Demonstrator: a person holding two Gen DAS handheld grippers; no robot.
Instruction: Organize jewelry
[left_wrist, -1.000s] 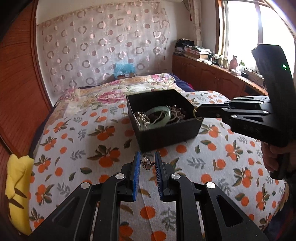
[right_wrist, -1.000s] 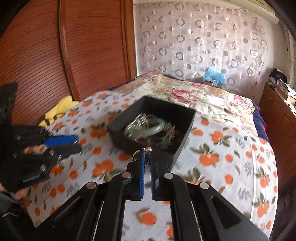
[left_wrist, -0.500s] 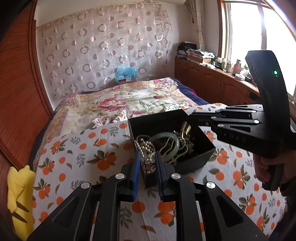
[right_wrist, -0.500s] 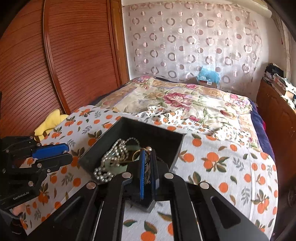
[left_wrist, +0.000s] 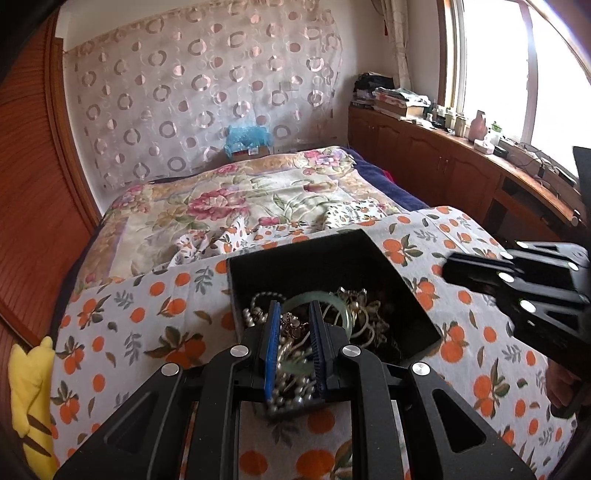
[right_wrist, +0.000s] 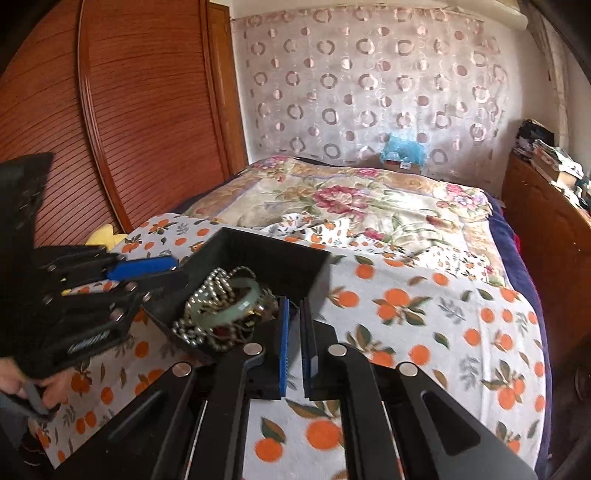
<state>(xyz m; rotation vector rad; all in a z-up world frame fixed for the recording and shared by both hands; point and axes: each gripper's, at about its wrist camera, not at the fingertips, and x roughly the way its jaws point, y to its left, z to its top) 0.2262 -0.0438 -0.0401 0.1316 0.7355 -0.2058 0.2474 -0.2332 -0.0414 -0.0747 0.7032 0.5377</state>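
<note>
The left gripper (left_wrist: 293, 314) hung over the near end of the black box (left_wrist: 413, 291), its blue pads spread a little apart. A small gold ring (left_wrist: 293, 326) showed between them; whether the pads touched it cannot be told. Under them lay a pearl strand (left_wrist: 291, 373), spilling toward the box's near wall. A green bangle (left_wrist: 317, 301) sat just beyond the fingertips, with a tangle of gold chains (left_wrist: 364, 314) to its right.

The right gripper (right_wrist: 294, 306) was at the box's near right corner, its pads parted by a narrow gap with nothing between them. From that side the bangle (right_wrist: 229, 308) lay across the pearls (right_wrist: 207, 291) in the middle of the box (right_wrist: 295, 264).

The box rested on an orange-print sheet (left_wrist: 140, 314) spread over the bed. A yellow plush (left_wrist: 29, 387) lay at the bed's left edge. Farther back was a floral quilt (left_wrist: 229, 206), then a blue bag (left_wrist: 245, 136) against the circle-patterned curtain (left_wrist: 203, 85).
</note>
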